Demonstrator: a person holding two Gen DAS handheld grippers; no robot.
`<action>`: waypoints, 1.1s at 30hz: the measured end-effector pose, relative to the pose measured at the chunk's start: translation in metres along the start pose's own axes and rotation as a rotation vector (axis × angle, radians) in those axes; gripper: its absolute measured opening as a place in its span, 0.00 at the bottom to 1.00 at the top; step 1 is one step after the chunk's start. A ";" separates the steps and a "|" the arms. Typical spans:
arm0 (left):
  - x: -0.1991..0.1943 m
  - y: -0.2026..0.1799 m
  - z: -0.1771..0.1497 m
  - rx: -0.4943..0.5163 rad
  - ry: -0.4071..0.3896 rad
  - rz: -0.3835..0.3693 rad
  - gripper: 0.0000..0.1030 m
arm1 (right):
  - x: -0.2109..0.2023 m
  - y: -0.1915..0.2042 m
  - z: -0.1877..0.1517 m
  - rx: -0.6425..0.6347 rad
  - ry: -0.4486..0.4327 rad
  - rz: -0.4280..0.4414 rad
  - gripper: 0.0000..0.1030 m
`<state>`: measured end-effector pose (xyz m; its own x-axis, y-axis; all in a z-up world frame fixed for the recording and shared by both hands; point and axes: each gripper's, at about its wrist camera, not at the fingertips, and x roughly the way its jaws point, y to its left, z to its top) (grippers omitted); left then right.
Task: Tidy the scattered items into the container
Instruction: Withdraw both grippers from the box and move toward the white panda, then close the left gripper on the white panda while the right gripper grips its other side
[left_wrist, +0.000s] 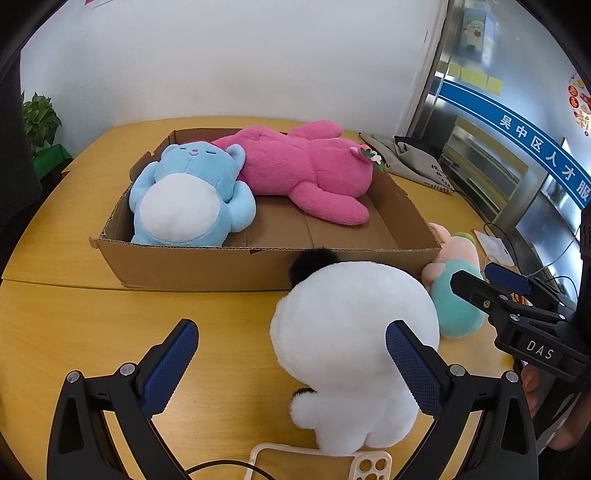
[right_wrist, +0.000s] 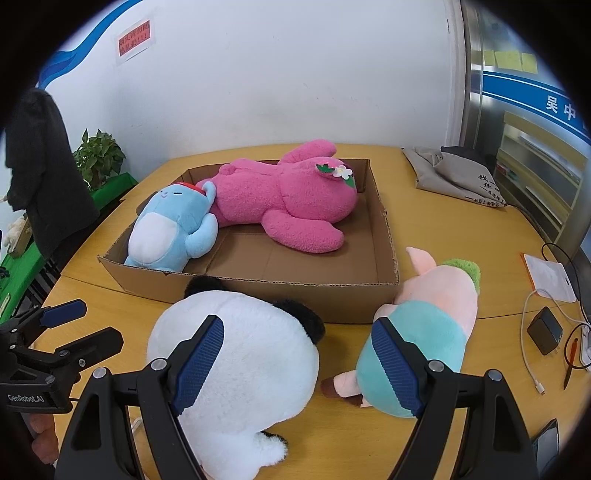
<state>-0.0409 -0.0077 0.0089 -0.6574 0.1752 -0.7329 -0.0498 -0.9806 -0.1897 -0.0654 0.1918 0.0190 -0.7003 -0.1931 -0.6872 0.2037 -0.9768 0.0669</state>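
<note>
Phone case (left_wrist: 321, 463) nearest, at table (left_wrist: 92, 332) edge under left gripper (left_wrist: 291, 363). Left gripper jaws spread wide, empty, panda plush (left_wrist: 351, 332) between and beyond fingers. Right gripper (right_wrist: 297, 363) also spread, empty, straddling gap between panda and pig plush (right_wrist: 424, 332). Farther: cardboard box (left_wrist: 207, 264) holding blue plush (left_wrist: 184, 195) and pink plush (left_wrist: 306, 166). Grey bag (right_wrist: 454, 170) beyond.
</note>
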 end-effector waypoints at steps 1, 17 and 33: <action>0.000 0.000 0.000 0.004 0.001 0.003 1.00 | 0.000 0.000 0.000 0.001 0.001 0.000 0.80; 0.035 0.028 -0.008 -0.046 0.082 -0.077 1.00 | 0.036 0.007 -0.041 -0.081 0.139 0.203 0.80; 0.094 0.018 0.005 -0.022 0.182 -0.427 1.00 | 0.061 0.017 -0.067 0.022 0.159 0.343 1.00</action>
<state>-0.1073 -0.0095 -0.0598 -0.4388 0.5773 -0.6886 -0.2703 -0.8157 -0.5115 -0.0586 0.1700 -0.0700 -0.4786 -0.4945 -0.7256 0.3922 -0.8597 0.3272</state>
